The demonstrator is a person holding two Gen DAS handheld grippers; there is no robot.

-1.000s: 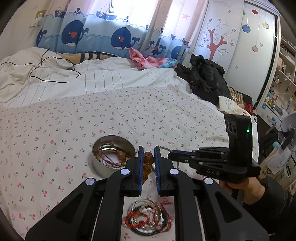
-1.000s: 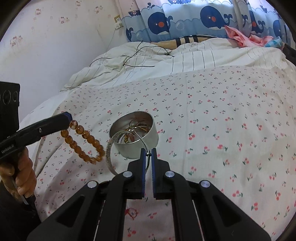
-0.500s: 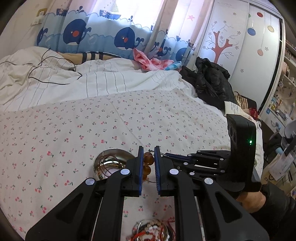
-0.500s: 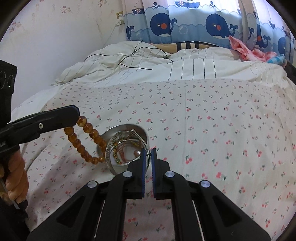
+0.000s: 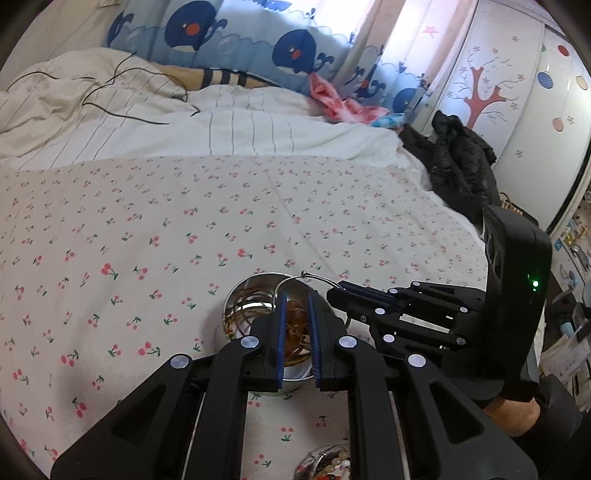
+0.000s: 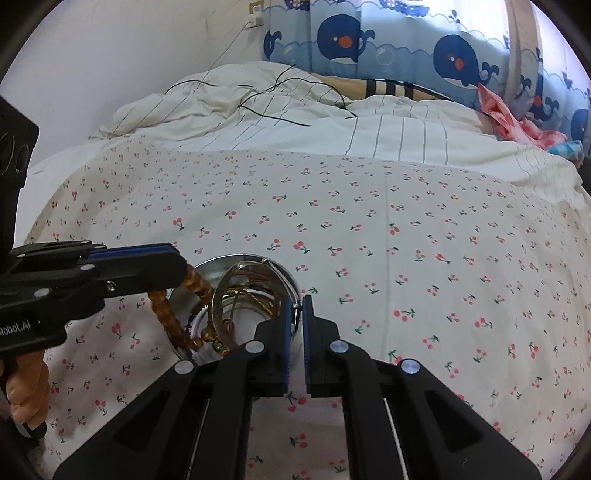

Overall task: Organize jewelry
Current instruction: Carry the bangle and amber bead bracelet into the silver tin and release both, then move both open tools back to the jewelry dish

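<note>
The left gripper is clamped on an amber bead bracelet; from the right wrist view the beads hang in a loop from its tips and drape down over the near left rim of a round metal tin. In its own view the beads show between the blue pads, right above the tin.

The right gripper is pinched tight on a thin silver bangle, which stands tilted on edge over the tin's opening. From the left wrist view the bangle's wire arcs from the right gripper's tips across the far rim of the tin. Both grippers meet over the tin, the left one coming in from the left and the right one from the right.

Inside the tin lie more gold-coloured rings and chains. The tin rests on a white bedsheet with a cherry print. Nearer to the person, at the bottom edge of the left wrist view, a second container with red and white beads peeks out. Farther away lie a striped white duvet with a black cable on it, and whale-print curtains. At far right are a black garment and a wardrobe with a tree decal.
</note>
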